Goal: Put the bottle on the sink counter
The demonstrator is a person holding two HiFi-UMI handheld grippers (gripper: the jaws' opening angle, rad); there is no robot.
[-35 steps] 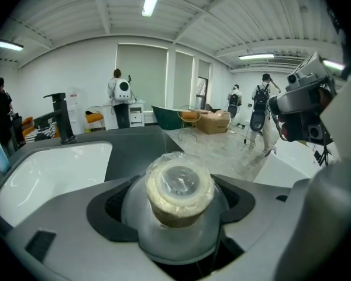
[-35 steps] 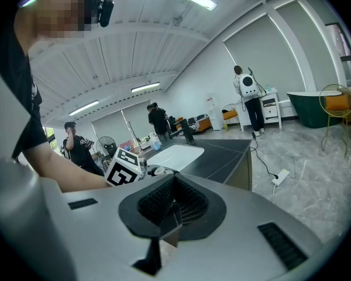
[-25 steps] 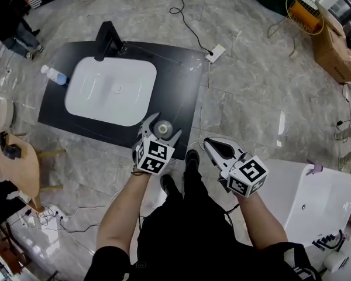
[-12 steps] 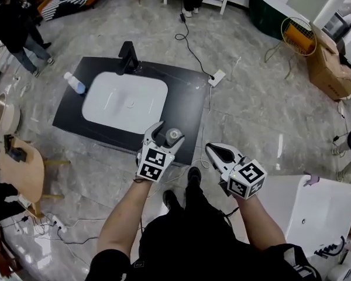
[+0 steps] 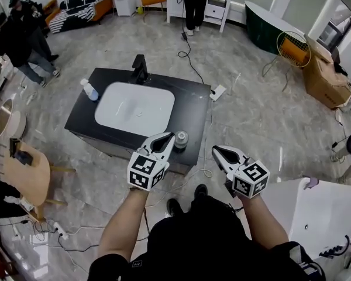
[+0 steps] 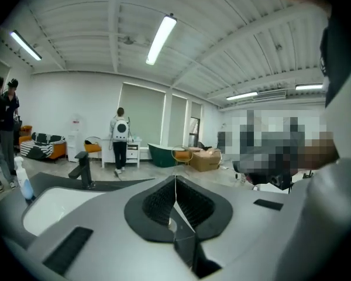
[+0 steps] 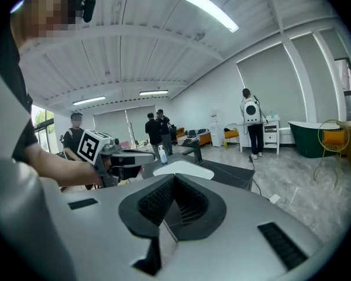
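Grey marbled floor (image 5: 251, 122) all round, with cables (image 5: 187, 31) trailing across it. In the middle a black sink counter (image 5: 190, 104), with a white basin (image 5: 134, 109) set in and a black tap (image 5: 140, 69) at the far edge. On the counter's left end, just beside the basin, the bottle (image 5: 90, 90), upright, clear with blue at the bottom and a white top. On the near right corner a small round grey container (image 5: 181, 139). Round about: a wooden table (image 5: 23, 174) at left, a white tub (image 5: 316, 206) at lower right, a dark green tub (image 5: 275, 28) and a cardboard box (image 5: 324, 75) at far right, people (image 5: 17, 37) standing at upper left.

Left gripper (image 5: 167, 139) at the counter's near edge, just left of the container, jaws pressed together with nothing between. Right gripper (image 5: 217, 151) over bare floor, likewise closed and empty.

Against a second ago: left jaws, then spread wide round the container, just closed and now clear of it; counter smaller in view, with more of the room in sight; bottle in the same spot by the basin
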